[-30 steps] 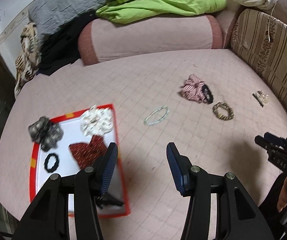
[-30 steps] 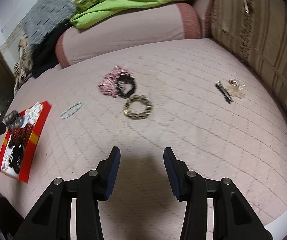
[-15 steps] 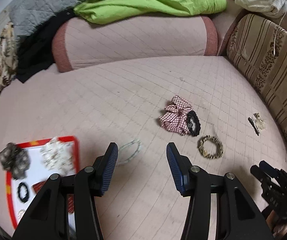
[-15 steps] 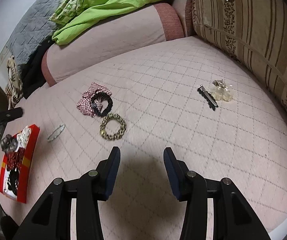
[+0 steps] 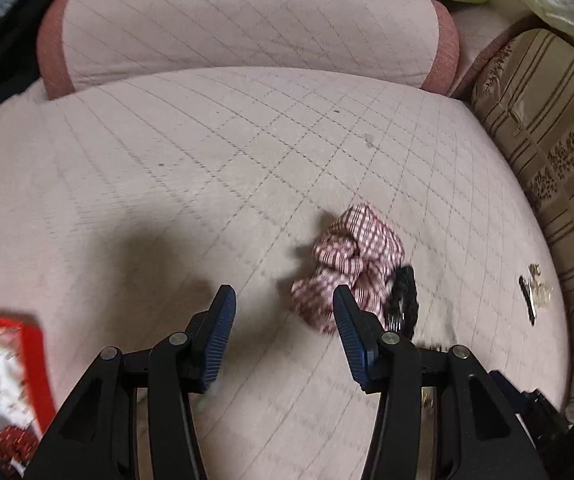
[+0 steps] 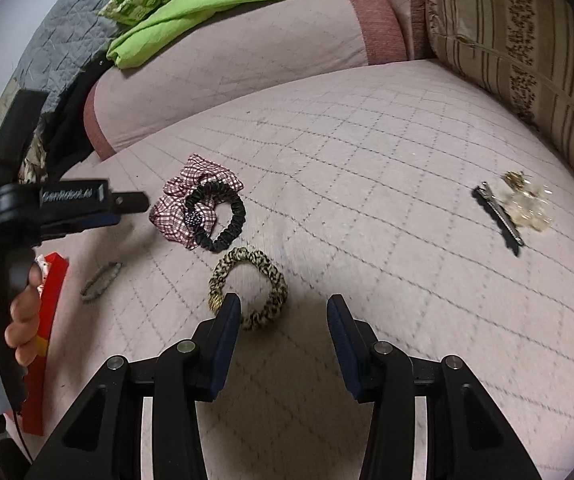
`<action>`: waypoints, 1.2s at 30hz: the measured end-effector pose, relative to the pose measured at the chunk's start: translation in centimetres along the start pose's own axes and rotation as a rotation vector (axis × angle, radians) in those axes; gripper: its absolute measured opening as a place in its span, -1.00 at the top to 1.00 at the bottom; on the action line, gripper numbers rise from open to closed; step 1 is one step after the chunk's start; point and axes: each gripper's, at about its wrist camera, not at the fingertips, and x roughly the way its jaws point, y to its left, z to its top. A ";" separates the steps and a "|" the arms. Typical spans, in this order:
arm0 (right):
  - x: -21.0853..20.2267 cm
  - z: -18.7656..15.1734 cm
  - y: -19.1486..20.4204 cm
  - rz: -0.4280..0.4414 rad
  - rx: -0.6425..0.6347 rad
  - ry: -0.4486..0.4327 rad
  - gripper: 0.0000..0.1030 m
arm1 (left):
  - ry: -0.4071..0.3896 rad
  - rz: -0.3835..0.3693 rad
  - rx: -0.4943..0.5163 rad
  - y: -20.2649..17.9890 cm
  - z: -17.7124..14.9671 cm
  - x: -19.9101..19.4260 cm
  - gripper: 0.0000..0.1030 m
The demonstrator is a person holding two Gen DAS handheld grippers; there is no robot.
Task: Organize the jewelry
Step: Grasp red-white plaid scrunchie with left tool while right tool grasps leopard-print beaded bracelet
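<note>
Both tools parted and empty over the quilted pink bed

Right tool (image 6: 283, 312) hovers beside the leopard scrunchie (image 6: 249, 288); left tool (image 5: 283, 312) beside the checked scrunchie (image 5: 347, 256). The black hair clip (image 6: 497, 218) lies apart, long axis slanting toward lower right.

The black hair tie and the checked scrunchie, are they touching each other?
Touching. In the right wrist view the black hair tie lies partly on top of the checked scrunchie, and its ring overlaps the checked cloth.
</note>
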 end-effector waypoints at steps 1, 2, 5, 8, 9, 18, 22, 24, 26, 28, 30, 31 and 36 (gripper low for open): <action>0.3 0.1 0.1 -0.004 -0.005 0.000 0.05 | 0.001 -0.006 0.002 -0.1 0.1 0.3 0.04; 0.6 0.1 0.2 -0.007 -0.010 0.001 0.05 | 0.005 -0.016 0.007 -0.3 0.3 0.9 0.04; 1.3 0.2 0.2 -0.014 -0.011 0.007 0.05 | 0.021 -0.049 0.017 -0.7 0.7 2.2 0.04; 1.8 0.2 0.2 -0.018 -0.007 0.006 0.05 | 0.041 -0.069 0.028 -1.1 0.6 3.3 0.04; 1.9 0.3 0.3 -0.022 -0.011 0.002 0.05 | 0.035 -0.062 0.033 -1.3 0.5 3.4 0.05; 2.6 0.6 1.0 -0.044 -0.030 -0.014 0.11 | 0.041 -0.011 0.047 -1.4 0.5 3.6 0.79; 2.7 0.6 0.8 -0.059 -0.037 -0.015 0.65 | 0.043 0.021 0.078 -2.6 -0.2 3.1 0.88; 2.5 0.7 0.4 -0.039 -0.020 -0.012 0.77 | 0.037 0.032 0.093 -2.8 -0.7 2.5 0.88; 2.3 0.7 0.0 -0.014 0.005 -0.011 0.84 | 0.028 0.032 0.094 -3.0 -1.1 1.7 0.89; 1.9 0.6 -0.2 -0.002 0.018 -0.014 0.86 | 0.013 0.033 0.095 -3.1 -1.4 0.6 0.89; 1.6 0.5 -0.4 0.005 0.027 -0.017 0.86 | -0.005 0.029 0.095 -3.1 -1.9 -0.8 0.89; 1.3 0.4 -0.3 0.006 0.029 -0.019 0.86 | -0.009 0.026 0.095 -2.9 -2.1 -1.3 0.89; -0.7 -0.4 0.0 0.002 0.032 -0.039 0.86 | -0.041 0.026 0.110 -2.9 -3.7 -4.5 0.89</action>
